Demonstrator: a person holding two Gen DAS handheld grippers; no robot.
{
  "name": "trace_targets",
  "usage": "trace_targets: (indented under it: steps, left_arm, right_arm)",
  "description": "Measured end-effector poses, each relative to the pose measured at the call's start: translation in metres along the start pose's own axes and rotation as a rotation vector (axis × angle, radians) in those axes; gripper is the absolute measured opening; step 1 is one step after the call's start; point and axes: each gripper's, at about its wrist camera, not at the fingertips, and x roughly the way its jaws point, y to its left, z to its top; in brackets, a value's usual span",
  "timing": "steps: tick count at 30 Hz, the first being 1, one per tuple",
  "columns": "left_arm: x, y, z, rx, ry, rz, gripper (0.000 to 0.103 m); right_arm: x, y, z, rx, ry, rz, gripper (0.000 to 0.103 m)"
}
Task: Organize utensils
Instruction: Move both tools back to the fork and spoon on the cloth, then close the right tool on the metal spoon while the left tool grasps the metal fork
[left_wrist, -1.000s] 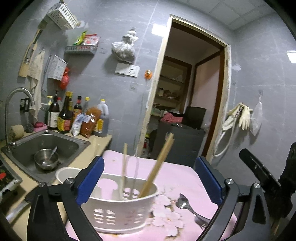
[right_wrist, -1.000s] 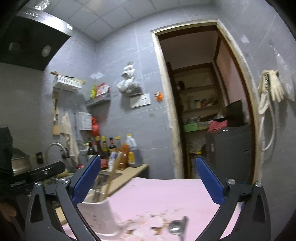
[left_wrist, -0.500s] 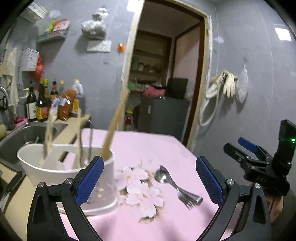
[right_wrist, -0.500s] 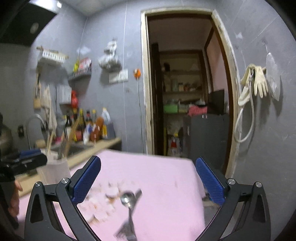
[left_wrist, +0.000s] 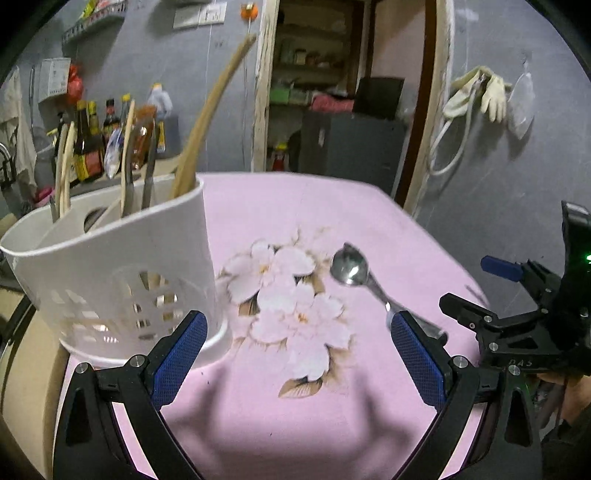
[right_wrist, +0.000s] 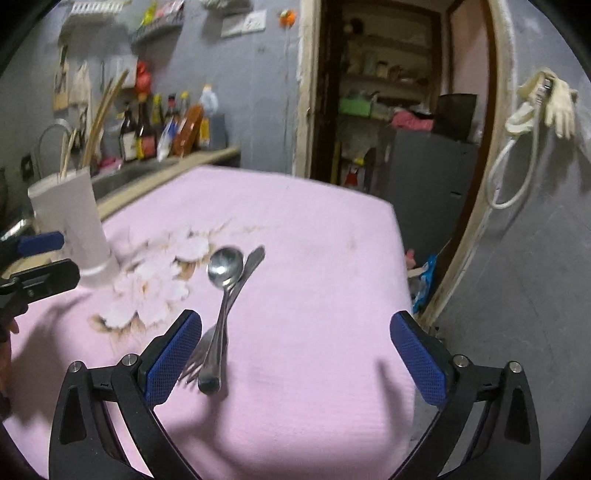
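A white perforated plastic utensil holder (left_wrist: 122, 280) stands left of frame on the pink flowered desk (right_wrist: 314, 236); a steel spoon (right_wrist: 221, 295) crosses a fork (right_wrist: 207, 349) lower centre; left gripper (left_wrist: 295, 363) and right gripper (right_wrist: 295, 360) fingers spread wide, empty.

Steel spoon (right_wrist: 221, 291) lies crossed over fork (right_wrist: 236, 291) beside white utensil holder (left_wrist: 122, 280)

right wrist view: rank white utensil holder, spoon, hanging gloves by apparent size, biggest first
1. White utensil holder, largest in the frame.
2. Spoon, long but thin.
3. Hanging gloves, smallest.

The spoon lies near the camera and the gloves hang on the far wall, so this order speaks only of the picture, not of true size.
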Motion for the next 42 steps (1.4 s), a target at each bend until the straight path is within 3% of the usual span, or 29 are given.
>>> trace_targets:
  steps: [3,7,9,12,14,16,18,21,26,34,38,42]
  left_arm:
    - [0.009,0.002,-0.002,-0.005,0.047,0.02,0.098]
    - [0.02,0.006,-0.004,-0.022,0.102,0.035,0.098]
    - [0.023,0.007,-0.003,-0.028,0.119,0.033,0.098]
    - [0.025,0.008,-0.003,-0.032,0.131,0.033,0.098]
    - [0.025,0.009,-0.003,-0.033,0.135,0.031,0.098]
    - [0.024,0.01,-0.003,-0.036,0.138,0.028,0.098]
    - [0.024,0.01,-0.002,-0.038,0.139,0.024,0.098]
    - [0.025,0.009,0.0,-0.034,0.14,0.014,0.098]
    - [0.029,0.0,0.005,0.002,0.146,-0.023,0.098]
    - [0.055,-0.016,0.026,-0.006,0.223,-0.183,0.094]
    - [0.078,-0.024,0.038,-0.011,0.285,-0.229,0.067]
    - [0.105,-0.03,0.048,-0.017,0.354,-0.245,0.051]
  right_arm:
    - [0.007,0.008,0.0,-0.036,0.042,0.044,0.084]
    - [0.021,0.018,0.0,-0.084,0.108,0.065,0.074]
    - [0.03,0.022,-0.001,-0.113,0.146,0.062,0.06]
    - [0.04,0.027,0.0,-0.134,0.183,0.077,0.048]
    - [0.043,0.028,0.001,-0.144,0.192,0.088,0.045]
    - [0.045,0.03,0.003,-0.157,0.195,0.088,0.036]
    - [0.046,0.03,0.004,-0.165,0.193,0.08,0.017]
    - [0.046,0.025,0.007,-0.151,0.191,0.09,0.011]
    - [0.045,0.011,0.008,-0.089,0.181,0.072,0.01]
    - [0.034,-0.016,0.001,-0.023,0.177,0.009,0.01]
    - [0.024,-0.028,-0.006,0.01,0.174,0.0,0.01]
    - [0.019,-0.031,-0.01,0.029,0.168,0.006,0.01]
